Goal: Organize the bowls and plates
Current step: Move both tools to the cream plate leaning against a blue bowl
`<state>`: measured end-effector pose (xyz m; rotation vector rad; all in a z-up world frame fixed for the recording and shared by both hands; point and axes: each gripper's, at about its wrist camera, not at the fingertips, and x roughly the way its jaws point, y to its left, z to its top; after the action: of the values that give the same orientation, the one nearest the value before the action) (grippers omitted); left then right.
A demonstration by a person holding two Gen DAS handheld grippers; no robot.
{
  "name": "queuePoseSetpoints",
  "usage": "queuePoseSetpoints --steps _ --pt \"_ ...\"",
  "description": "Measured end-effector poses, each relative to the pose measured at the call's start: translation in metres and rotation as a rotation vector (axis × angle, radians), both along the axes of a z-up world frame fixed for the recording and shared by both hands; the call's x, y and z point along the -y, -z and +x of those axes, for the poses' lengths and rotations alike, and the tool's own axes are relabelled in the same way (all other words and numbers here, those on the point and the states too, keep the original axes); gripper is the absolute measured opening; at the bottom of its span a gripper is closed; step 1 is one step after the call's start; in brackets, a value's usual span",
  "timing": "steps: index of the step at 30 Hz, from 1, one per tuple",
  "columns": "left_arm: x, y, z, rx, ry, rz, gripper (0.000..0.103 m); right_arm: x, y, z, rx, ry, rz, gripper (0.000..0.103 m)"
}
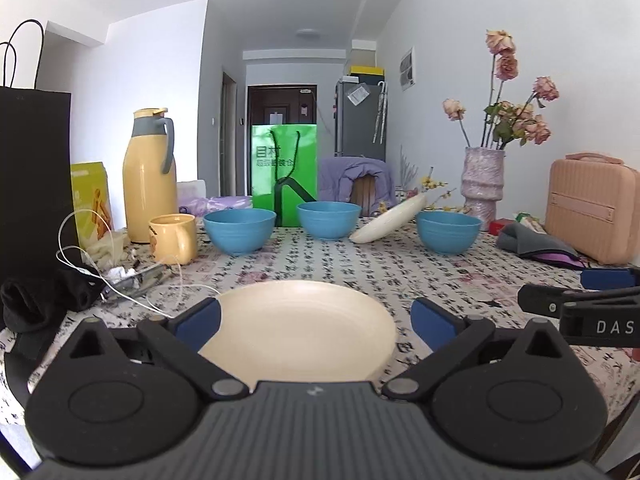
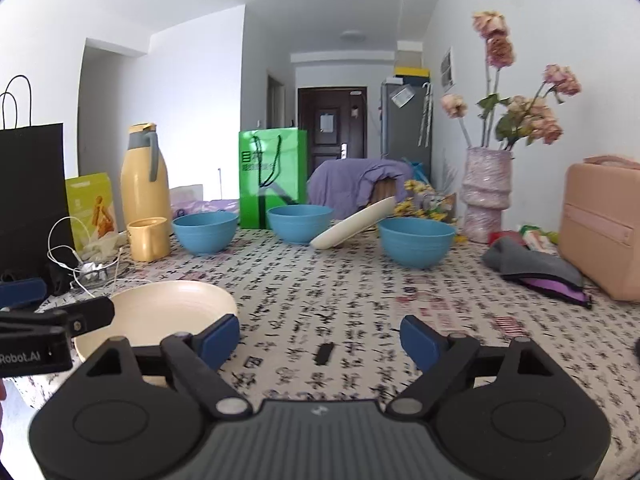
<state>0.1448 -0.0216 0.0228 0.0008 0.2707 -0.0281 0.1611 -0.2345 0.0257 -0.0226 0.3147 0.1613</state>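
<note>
Cream plate (image 1: 296, 328) between spread left gripper (image 1: 316, 320) jaws

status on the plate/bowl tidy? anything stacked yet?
Nothing stacked yet. Three blue bowls stand apart; the tilted plate leans between two of them. In hand: nothing; the left gripper is open around the near cream plate, and the right gripper is open over bare tablecloth. All gathering remains.
</note>
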Motion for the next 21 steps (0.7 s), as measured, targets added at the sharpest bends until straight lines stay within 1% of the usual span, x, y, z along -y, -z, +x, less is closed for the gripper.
queuePoseSetpoints --steps 3,9,13,16,21 --pt "0.008 0.002 -0.009 -0.005 0.016 -0.014 0.103 0.015 0.005 -0.017 0.021 0.024 -0.006 0.096" --pt "0.021 0.002 -0.012 -0.004 0.035 -0.009 0.103 0.036 0.011 -0.029 0.018 0.056 0.012 0.097" --pt "0.029 0.003 -0.008 -0.001 0.041 0.007 0.103 0.041 0.012 -0.028 0.022 0.062 0.015 0.097" --pt "0.03 0.002 -0.001 -0.002 0.041 0.002 0.103 0.043 0.012 -0.023 0.025 0.062 0.018 0.097" --pt "0.029 -0.004 0.024 -0.008 0.05 -0.015 0.103 0.049 0.011 -0.006 0.014 0.066 0.025 0.097"
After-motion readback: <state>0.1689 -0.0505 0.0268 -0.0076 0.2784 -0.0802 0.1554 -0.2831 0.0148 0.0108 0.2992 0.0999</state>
